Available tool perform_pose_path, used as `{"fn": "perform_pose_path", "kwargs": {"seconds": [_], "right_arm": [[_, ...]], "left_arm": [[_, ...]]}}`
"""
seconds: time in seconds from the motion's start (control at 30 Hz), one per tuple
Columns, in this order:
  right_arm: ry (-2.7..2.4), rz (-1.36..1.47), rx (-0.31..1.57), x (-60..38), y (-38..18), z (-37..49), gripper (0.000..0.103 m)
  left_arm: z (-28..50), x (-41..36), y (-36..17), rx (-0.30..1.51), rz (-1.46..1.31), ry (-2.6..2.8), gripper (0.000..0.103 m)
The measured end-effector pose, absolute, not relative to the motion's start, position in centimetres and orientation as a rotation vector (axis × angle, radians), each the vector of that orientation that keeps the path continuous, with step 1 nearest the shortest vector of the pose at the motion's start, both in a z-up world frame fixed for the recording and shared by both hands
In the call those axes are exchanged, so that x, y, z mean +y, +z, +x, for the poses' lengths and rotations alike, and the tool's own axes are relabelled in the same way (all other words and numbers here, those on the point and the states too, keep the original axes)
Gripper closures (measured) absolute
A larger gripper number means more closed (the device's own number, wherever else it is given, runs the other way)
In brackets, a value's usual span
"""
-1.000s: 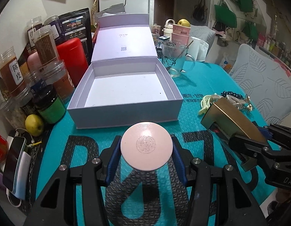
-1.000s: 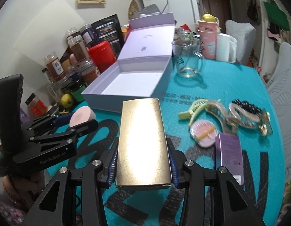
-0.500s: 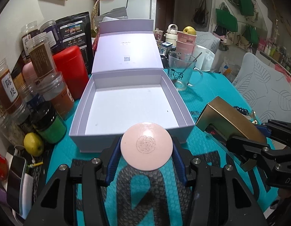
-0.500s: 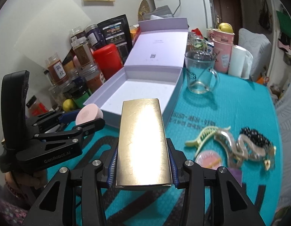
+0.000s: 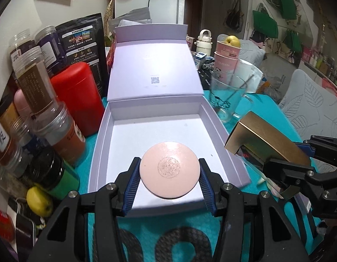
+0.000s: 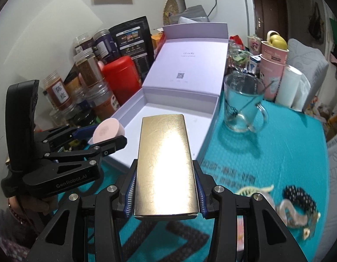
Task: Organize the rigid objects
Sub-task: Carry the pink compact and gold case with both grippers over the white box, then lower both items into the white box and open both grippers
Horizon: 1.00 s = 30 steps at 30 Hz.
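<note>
Both grippers are loaded: the left gripper (image 5: 169, 172) is clamped on a round pink compact (image 5: 169, 169), its blue pads pressing the disc's left and right edges at lower centre of the left wrist view, and the right gripper (image 6: 166, 174) is clamped on a flat gold case (image 6: 166, 163), which stands up the middle of the right wrist view with its long sides between the pads. Seen from the left wrist, the pink compact hangs over the near part of the open lilac box (image 5: 103, 144), whose white floor fills the centre of the frame and whose lid (image 5: 153, 65) leans back towards the top. At right of that frame the gold case juts in just outside the box's right wall, above the teal mat (image 5: 269, 107). In the right wrist view the case's far end overlaps the box's near corner, and the left gripper with the compact sits at centre left over the box's left wall. A glass mug (image 6: 242, 104) stands upright at right of the box; hair clips (image 6: 293, 207) and a black beaded piece lie at lower right on the mat; jars (image 5: 50, 113) and a red canister (image 5: 79, 100) crowd the left side
</note>
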State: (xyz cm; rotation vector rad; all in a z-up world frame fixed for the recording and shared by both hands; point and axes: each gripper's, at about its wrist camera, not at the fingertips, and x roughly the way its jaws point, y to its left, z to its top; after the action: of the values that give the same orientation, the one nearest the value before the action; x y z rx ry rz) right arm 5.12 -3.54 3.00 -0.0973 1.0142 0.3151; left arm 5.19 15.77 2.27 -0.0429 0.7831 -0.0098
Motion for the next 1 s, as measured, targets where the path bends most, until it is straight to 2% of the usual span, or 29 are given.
{"fn": "perform_pose_path", "kwargs": {"seconds": [0.53,1.0], "right_arm": [[0.334,-0.112,1.060,-1.6,-0.4,13.8,0.059],[0.277,-0.138,1.106,-1.0,-4.5,17.5,0.059]], "left_arm": [[13.1,19.9,0.3,0.852,-0.044,0.044,0.052],[16.4,20.4,-2.9,0.949,-0.048,0.074,0.052]]}}
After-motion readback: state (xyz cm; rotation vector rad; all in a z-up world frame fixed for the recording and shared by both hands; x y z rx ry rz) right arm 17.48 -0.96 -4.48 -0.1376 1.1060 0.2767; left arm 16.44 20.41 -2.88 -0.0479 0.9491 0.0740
